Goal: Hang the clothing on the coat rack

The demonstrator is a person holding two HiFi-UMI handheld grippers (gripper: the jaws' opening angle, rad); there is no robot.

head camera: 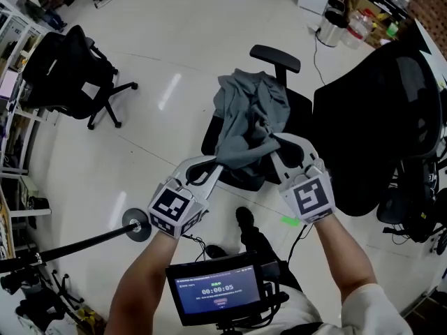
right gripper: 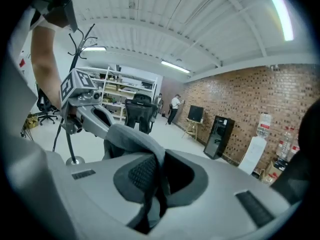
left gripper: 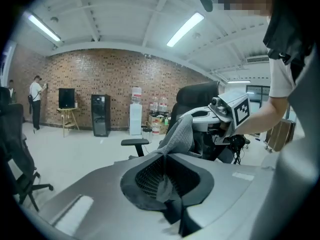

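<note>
Well, starting with my head view: I hold the grey clothing [head camera: 246, 121] up with both hands, above a black office chair [head camera: 276, 58]. The left tool [head camera: 215, 167] has one edge of the cloth and the right tool [head camera: 279, 144] has another, and the fabric hangs bunched between them. The coat rack [head camera: 137, 227] stands on the white floor [head camera: 174, 40] to my left. Its round base shows just beside the left tool's marker cube (the pole runs off toward the lower left edge of the picture), and it is apart from the clothing. A small screen [head camera: 218, 288] sits at my chest.

Next, the left gripper view: the jaws are pressed together with a fold of grey cloth pinched between the pads. The clothing rises from them toward the right tool, which shows beyond with its marker cube and my forearm behind it. A brick wall [left gripper: 100, 74] closes the room at the back.

Last, the right gripper view: these jaws too are clamped on a fold of the clothing. The cloth humps up in front of them and runs over to the left tool. The coat rack stands upright behind that tool, its hooks at the top and its base on the floor.
</note>
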